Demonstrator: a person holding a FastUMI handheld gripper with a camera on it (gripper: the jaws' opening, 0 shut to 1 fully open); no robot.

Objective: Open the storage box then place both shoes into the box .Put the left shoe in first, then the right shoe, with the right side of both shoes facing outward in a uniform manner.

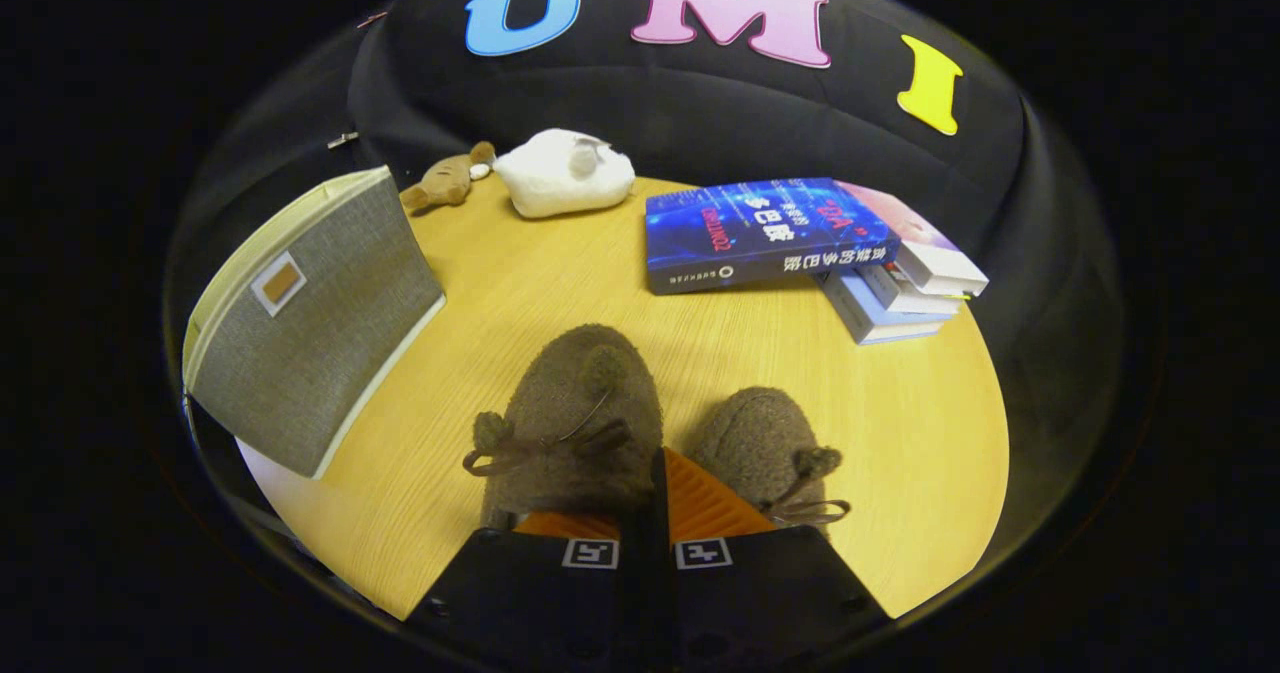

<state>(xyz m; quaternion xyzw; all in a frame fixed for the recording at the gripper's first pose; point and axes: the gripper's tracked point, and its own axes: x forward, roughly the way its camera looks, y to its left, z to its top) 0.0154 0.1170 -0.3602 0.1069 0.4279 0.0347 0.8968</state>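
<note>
- Presently both fuzzy brown slippers on the wooden tabletop: left slipper just ahead of the fingers, right slipper beside it, touching or nearly so
- Grey fabric storage box well to the left of the slippers, lid seemingly down; opening step judged not yet done
- Gripper fingers drawn together with barely a gap, nothing seen pinched between them; tips low over the inner edge of the left slipper, contact not determinable
- Neither slipper boxed; opening, both placements and orientation check outstanding
- Stack of books, white plush and small brown plush beyond, clear of the work
</note>
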